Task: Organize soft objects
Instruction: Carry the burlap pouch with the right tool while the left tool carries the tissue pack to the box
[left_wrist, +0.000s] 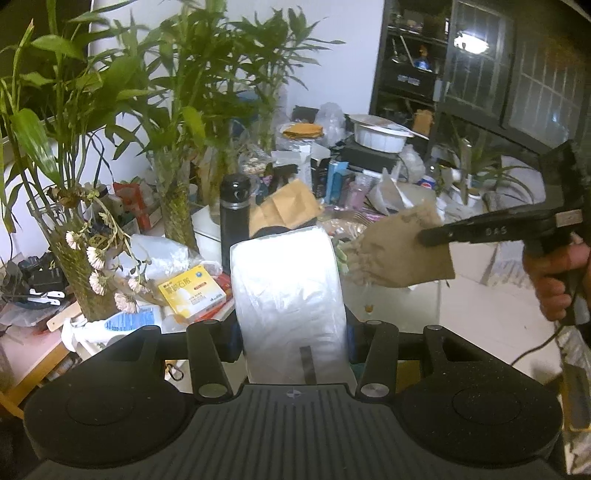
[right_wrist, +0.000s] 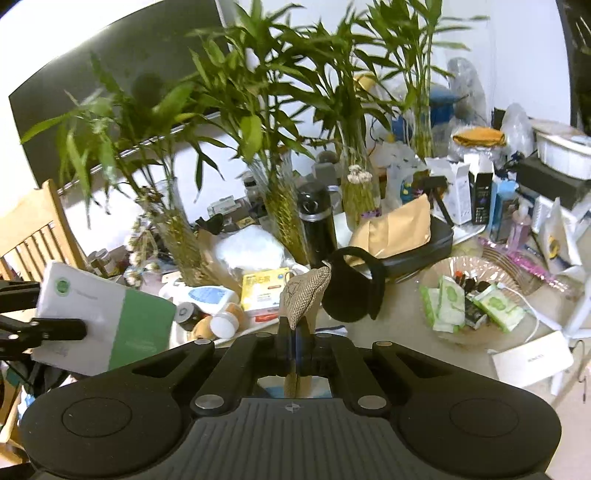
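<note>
My left gripper (left_wrist: 291, 354) is shut on a white and green tissue pack (left_wrist: 290, 302), held in the air above the table; the pack also shows at the left of the right wrist view (right_wrist: 107, 325). My right gripper (right_wrist: 295, 332) is shut on a tan woven cloth pouch (right_wrist: 306, 295), also held up. In the left wrist view the right gripper (left_wrist: 428, 236) comes in from the right with the pouch (left_wrist: 399, 254) beside the tissue pack. Black earmuffs (right_wrist: 351, 288) lie on the table just beyond the pouch.
The table is crowded: bamboo plants in glass vases (right_wrist: 284, 218), a black flask (right_wrist: 317, 225), a yellow medicine box (right_wrist: 264, 288), a brown paper bag (right_wrist: 395, 229), and a glass bowl (right_wrist: 476, 295) of green wipe packs. A wooden chair (right_wrist: 33, 229) stands at left.
</note>
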